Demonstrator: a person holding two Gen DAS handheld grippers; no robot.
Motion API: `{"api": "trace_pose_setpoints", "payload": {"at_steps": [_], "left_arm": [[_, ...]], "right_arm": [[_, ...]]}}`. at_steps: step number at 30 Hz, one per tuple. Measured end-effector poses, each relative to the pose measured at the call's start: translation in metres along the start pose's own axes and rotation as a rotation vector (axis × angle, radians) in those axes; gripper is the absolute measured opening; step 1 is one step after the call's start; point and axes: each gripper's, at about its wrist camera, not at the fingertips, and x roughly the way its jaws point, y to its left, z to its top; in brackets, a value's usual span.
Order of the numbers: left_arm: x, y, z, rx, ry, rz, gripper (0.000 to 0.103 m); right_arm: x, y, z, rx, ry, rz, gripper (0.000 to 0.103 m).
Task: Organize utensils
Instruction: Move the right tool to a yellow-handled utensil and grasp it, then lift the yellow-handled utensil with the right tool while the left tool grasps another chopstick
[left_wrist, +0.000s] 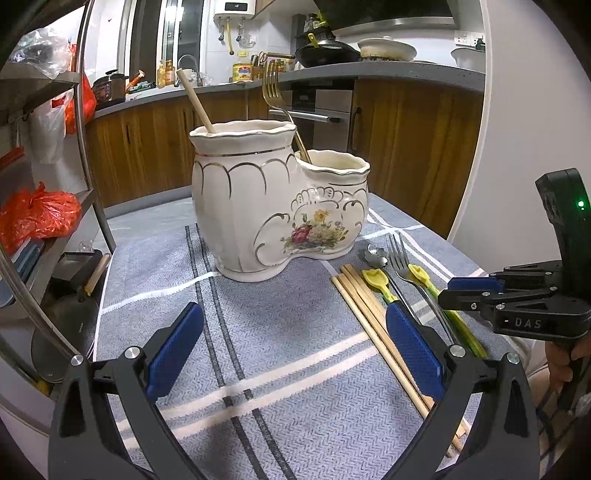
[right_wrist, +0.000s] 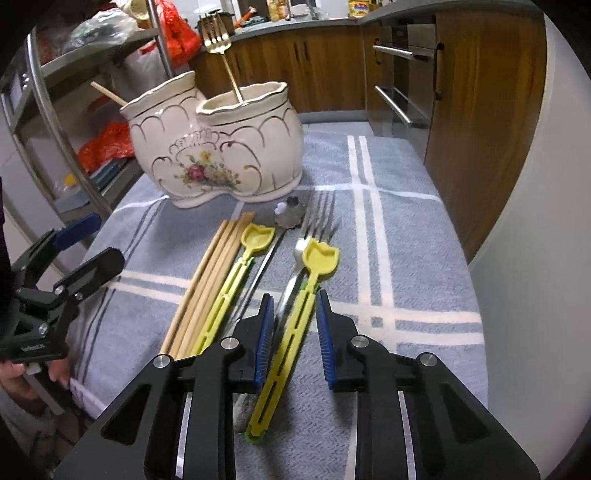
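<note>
Ceramic holder: cream two-compartment floral utensil holder (left_wrist: 277, 206) stands on the grey striped cloth (left_wrist: 258, 332); a gold fork (left_wrist: 272, 92) sits in its lower compartment, a wooden stick (left_wrist: 195, 101) in the taller.
Loose utensils: wooden chopsticks (right_wrist: 207, 284), two yellow tulip-headed plastic spoons (right_wrist: 295, 332), and a steel fork (right_wrist: 317, 218) lie beside the holder.
Right gripper (right_wrist: 295, 332): jaws narrowed around one yellow spoon's handle, gaps visible either side.
Left gripper (left_wrist: 291, 347): jaws wide apart, empty, above the cloth.
</note>
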Motion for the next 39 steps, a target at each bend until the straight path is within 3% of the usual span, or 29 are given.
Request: {"api": "trace_pose_setpoints", "payload": {"at_steps": [6,13,16,21,23,25,28,33,39], "left_arm": [[-0.001,-0.001,-0.001,0.008,0.001,-0.005,0.097],[0.0,-0.009,-0.002,0.043,0.009,-0.014,0.097],[0.002,-0.012,-0.003,0.047,0.029,-0.028,0.097],[0.005,-0.02,-0.001,0.068,0.074,-0.035,0.097],[0.007,-0.024,0.0,0.069,0.101,-0.044,0.09],[0.012,-0.031,0.0,0.069,0.144,-0.055,0.065],[0.019,-0.039,-0.002,0.073,0.197,-0.066,0.046],[0.029,-0.048,-0.01,0.038,0.267,-0.063,0.033],[0.033,-0.055,-0.011,0.053,0.283,-0.014,0.027]], "right_arm": [[0.003,-0.003,0.002,-0.022,0.01,-0.067,0.023],[0.008,-0.008,0.007,0.002,0.018,-0.051,0.023],[0.007,-0.008,0.007,-0.011,0.014,-0.063,0.011],[-0.004,-0.009,0.009,-0.012,-0.04,-0.041,0.01],[-0.015,-0.007,0.009,-0.018,-0.091,-0.027,0.01],[-0.02,-0.007,0.01,-0.02,-0.123,-0.012,0.01],[-0.025,-0.009,0.01,-0.02,-0.145,0.001,0.01],[-0.027,-0.01,0.01,-0.028,-0.163,0.009,0.011],[-0.041,-0.008,0.009,-0.043,-0.252,0.015,0.01]]}}
